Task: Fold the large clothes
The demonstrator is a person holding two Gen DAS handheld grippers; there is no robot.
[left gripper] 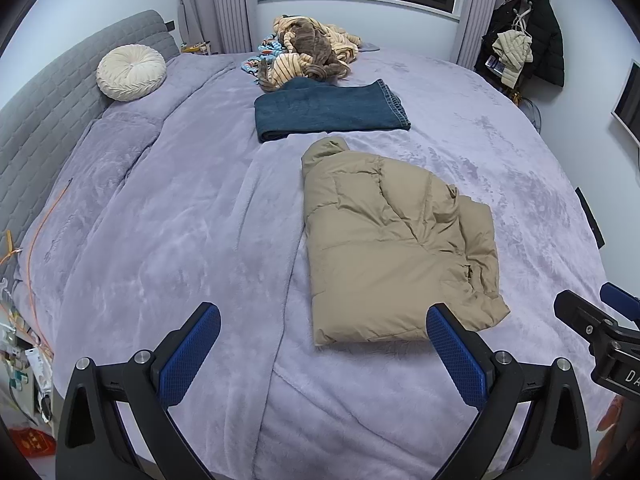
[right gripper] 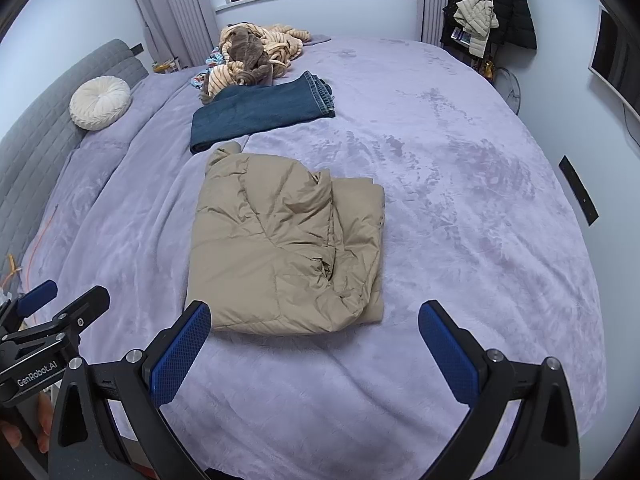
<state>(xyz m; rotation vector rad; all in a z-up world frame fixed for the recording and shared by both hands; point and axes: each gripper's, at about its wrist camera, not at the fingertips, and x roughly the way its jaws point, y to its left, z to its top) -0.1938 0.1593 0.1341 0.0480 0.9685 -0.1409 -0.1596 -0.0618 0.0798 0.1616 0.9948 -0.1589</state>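
A tan puffer jacket [left gripper: 392,240] lies folded into a compact bundle on the lilac bed; it also shows in the right wrist view [right gripper: 288,248]. Beyond it lie folded blue jeans [left gripper: 332,110], also in the right wrist view [right gripper: 260,110]. My left gripper [left gripper: 323,316] is open and empty, held above the bed's near edge, its right finger just in front of the jacket's near hem. My right gripper [right gripper: 315,314] is open and empty, just short of the jacket's near edge. Each gripper shows at the edge of the other's view.
A heap of striped and brown clothes [left gripper: 312,50] sits at the far side of the bed. A round cream cushion [left gripper: 131,73] leans on the grey headboard [left gripper: 44,120]. Jackets hang on a rack [left gripper: 524,40] at the back right. An orange cable [left gripper: 36,240] runs along the left.
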